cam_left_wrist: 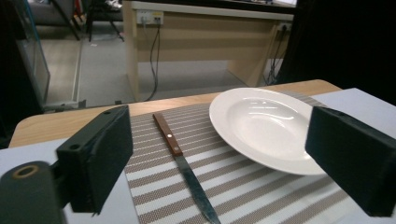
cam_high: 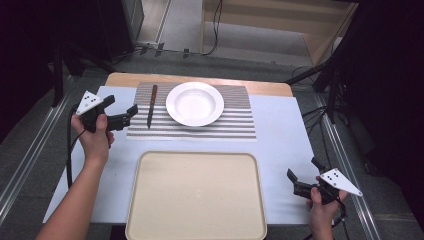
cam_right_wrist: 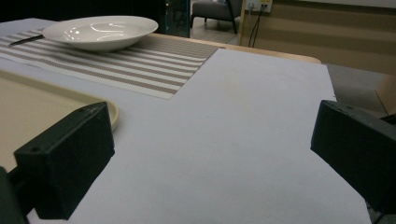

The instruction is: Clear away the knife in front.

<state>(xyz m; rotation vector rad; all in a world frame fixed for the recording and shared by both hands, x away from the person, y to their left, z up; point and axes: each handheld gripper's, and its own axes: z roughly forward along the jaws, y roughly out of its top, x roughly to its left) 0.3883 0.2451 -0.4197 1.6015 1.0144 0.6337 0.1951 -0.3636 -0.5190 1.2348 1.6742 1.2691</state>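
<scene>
A white plate (cam_high: 195,103) sits on a striped placemat (cam_high: 235,125) at the back of the table. A knife (cam_high: 151,105) with a brown wooden handle lies on the mat to the left of the plate, blade toward me. My left gripper (cam_high: 131,114) hovers just left of the mat, open, aimed at the knife. In the left gripper view the knife (cam_left_wrist: 180,158) and plate (cam_left_wrist: 261,126) lie ahead between the open jaws of the left gripper (cam_left_wrist: 229,158), nothing held. My right gripper (cam_high: 295,183) rests open at the front right, and in its own view the right gripper (cam_right_wrist: 212,154) holds nothing.
A large beige tray (cam_high: 195,200) lies bare at the front centre, its corner (cam_right_wrist: 109,116) near the right gripper's left jaw. A pale blue sheet (cam_high: 280,135) covers the wooden table. Dark stands and cables line both sides of the table.
</scene>
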